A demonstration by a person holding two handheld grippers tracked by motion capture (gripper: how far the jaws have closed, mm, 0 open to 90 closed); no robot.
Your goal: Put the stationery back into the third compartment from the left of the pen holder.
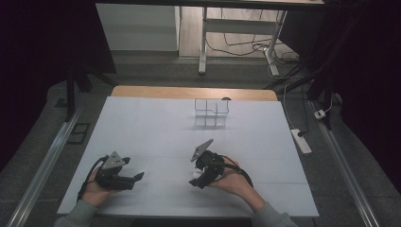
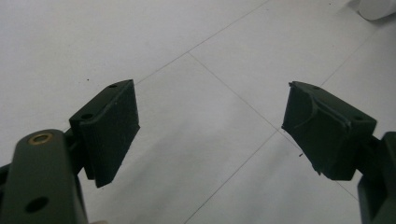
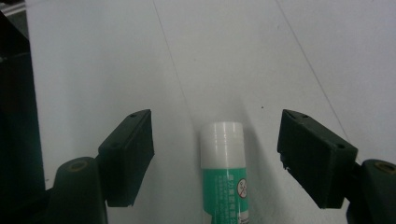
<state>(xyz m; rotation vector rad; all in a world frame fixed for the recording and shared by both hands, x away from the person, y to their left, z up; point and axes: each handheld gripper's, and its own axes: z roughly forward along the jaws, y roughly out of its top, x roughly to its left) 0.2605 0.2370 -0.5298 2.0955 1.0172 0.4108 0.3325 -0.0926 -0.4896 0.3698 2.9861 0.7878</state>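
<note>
White sheeting covers the desk (image 1: 156,123), with a clear compartment box (image 1: 212,112) standing toward its far edge. Both hands are brought in from six o'clock. The left claw (image 1: 135,178) is held low, jaws spread over bare surface. The right claw (image 1: 197,182) is angled down over a glue stick (image 3: 225,175), which lies flat between the spread jaws, white cap toward twelve o'clock, apparently untouched by either pad.
</note>
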